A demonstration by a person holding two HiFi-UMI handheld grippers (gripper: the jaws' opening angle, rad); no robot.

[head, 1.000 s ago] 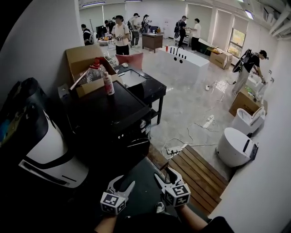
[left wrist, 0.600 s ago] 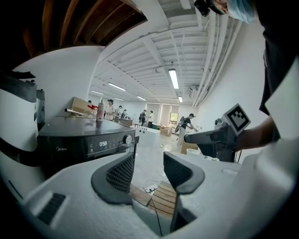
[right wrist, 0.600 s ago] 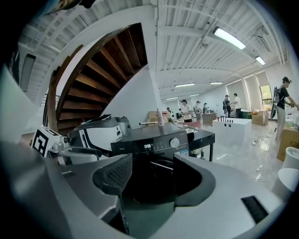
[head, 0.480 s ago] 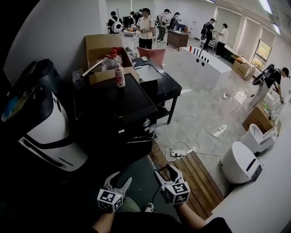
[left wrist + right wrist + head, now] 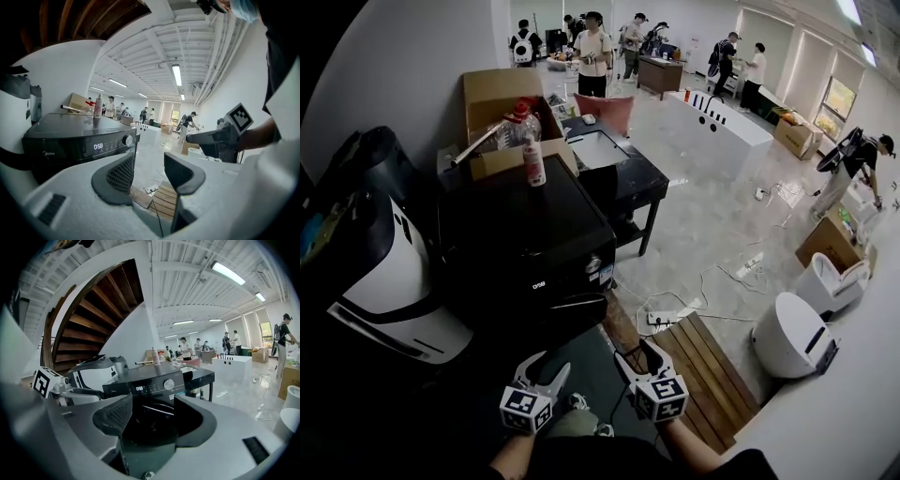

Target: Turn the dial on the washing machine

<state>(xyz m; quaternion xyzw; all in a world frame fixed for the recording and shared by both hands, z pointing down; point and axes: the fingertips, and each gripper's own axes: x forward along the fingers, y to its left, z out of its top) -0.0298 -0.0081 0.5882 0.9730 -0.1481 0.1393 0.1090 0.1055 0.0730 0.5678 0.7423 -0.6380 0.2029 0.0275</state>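
A black front-loading washing machine [image 5: 525, 234] stands ahead of me, its door ajar. Its round silver dial [image 5: 593, 265] sits at the right end of the control strip, beside a lit display [image 5: 539, 284]. Both grippers are low in the head view, well short of the machine. The left gripper [image 5: 547, 369] is open and empty, and in its own view the dial [image 5: 127, 139] lies beyond the left jaw. The right gripper [image 5: 637, 356] is also open and empty. Its view frames the dial [image 5: 168, 384] and the display [image 5: 139, 388] just above the jaw gap.
A spray bottle [image 5: 528, 155] and a cardboard box [image 5: 502, 112] rest on the machine's top. A white-and-black appliance [image 5: 384, 300] stands to the left and a black table [image 5: 623, 178] behind. A wooden platform [image 5: 703, 361], a power strip [image 5: 661, 317] and white round units [image 5: 792, 333] lie to the right. Several people stand far back.
The head view has swung, so the washing machine sits larger and more central. Both grippers stay low in the frame, open, about the same distance apart.
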